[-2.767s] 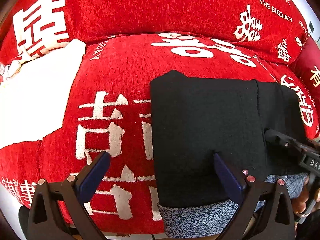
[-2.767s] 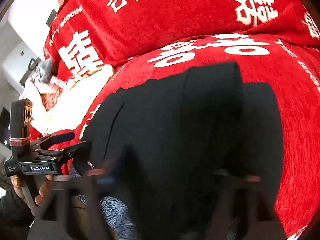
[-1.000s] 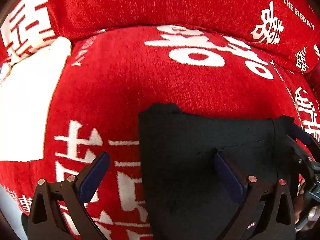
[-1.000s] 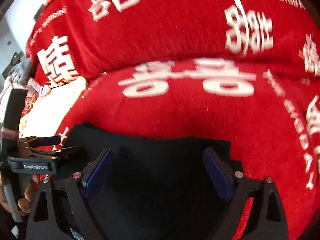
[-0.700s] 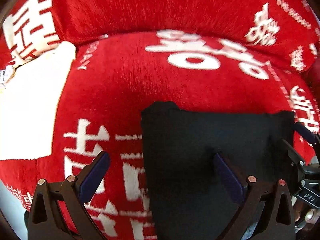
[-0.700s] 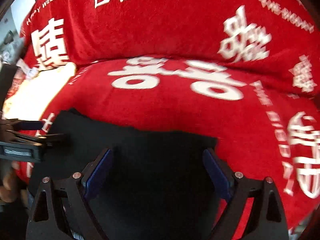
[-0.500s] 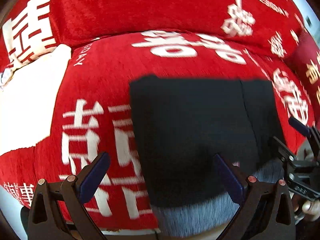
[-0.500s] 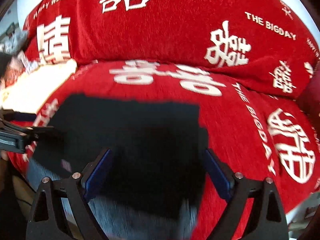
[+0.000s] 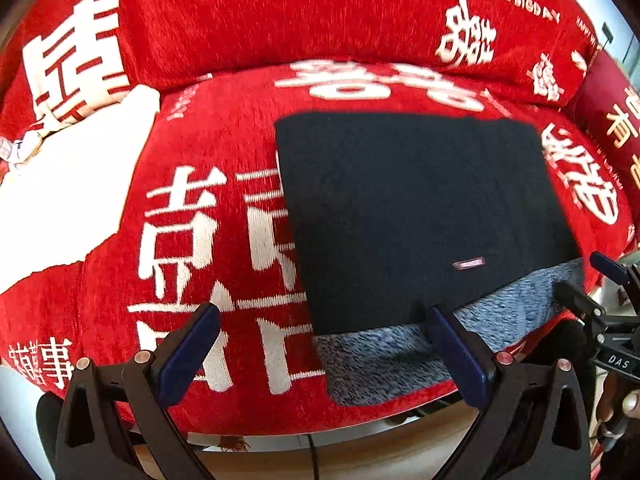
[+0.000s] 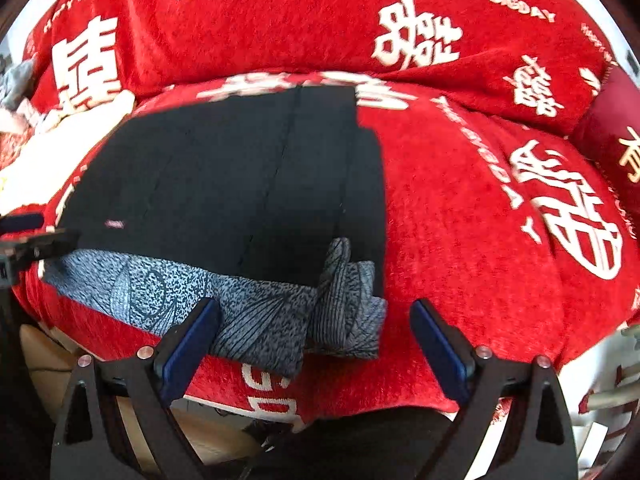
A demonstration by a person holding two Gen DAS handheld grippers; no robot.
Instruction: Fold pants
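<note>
The black pants (image 9: 416,216) lie folded into a flat rectangle on the red sofa seat (image 9: 224,152), with a grey patterned lining edge (image 9: 384,352) showing along the near side. In the right wrist view the same black pants (image 10: 240,176) show a bunched grey lining (image 10: 340,304) at the near right corner. My left gripper (image 9: 320,352) is open, held just short of the pants' near edge, with nothing between its fingers. My right gripper (image 10: 312,344) is open too, hovering above the grey lining without touching it. The right gripper (image 9: 600,300) also appears at the right edge of the left wrist view.
A red sofa backrest (image 9: 280,20) with white characters rises behind the seat. A white cloth (image 9: 68,188) lies on the seat to the left. A dark red cushion (image 10: 612,136) sits at the far right. The sofa's front edge (image 9: 320,428) drops to the floor just below the grippers.
Both grippers have drawn back toward the sofa's front edge and away from the pants. The pants now lie flat and free, with the grey lining edge uncovered.
</note>
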